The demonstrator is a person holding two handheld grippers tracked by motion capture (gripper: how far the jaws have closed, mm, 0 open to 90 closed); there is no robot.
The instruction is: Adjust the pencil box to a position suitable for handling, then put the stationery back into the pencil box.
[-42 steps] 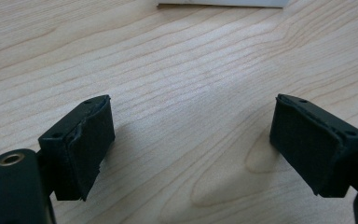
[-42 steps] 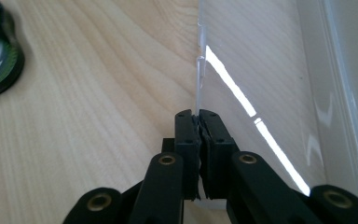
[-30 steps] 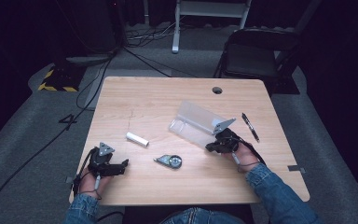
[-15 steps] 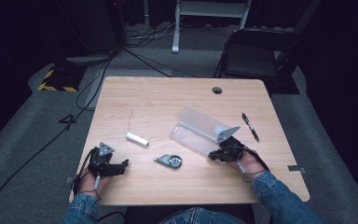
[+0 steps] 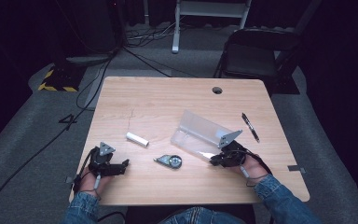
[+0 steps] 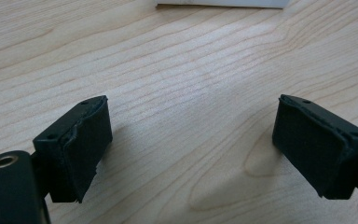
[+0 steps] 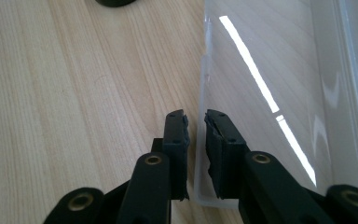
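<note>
The clear plastic case [image 5: 200, 135] is seen lying open on the wooden table [image 5: 168, 102], right of the middle, with its lid raised at a slant and its flat tray toward the person. Bright streaks of light are reflected off the tray [image 7: 270, 93] in the right gripper view. Nothing can be made out inside the case; wood grain is seen through it.

The right gripper [image 5: 219, 159] is held at the near corner of the tray. Its jaws are nearly closed around the thin rim of the tray [image 7: 200, 140], but whether the pads are pressed against it cannot be told. The left gripper [image 5: 121, 165] is rested near the table's front left edge, its jaws spread wide over bare wood with nothing between them.

A small white tube [image 5: 137, 139] and a round dark tape dispenser [image 5: 170, 161] lie between the grippers, apart from each other. A pen [image 5: 250, 126] lies right of the case. The dispenser is cut off at the top edge of the right gripper view [image 7: 114, 2].
</note>
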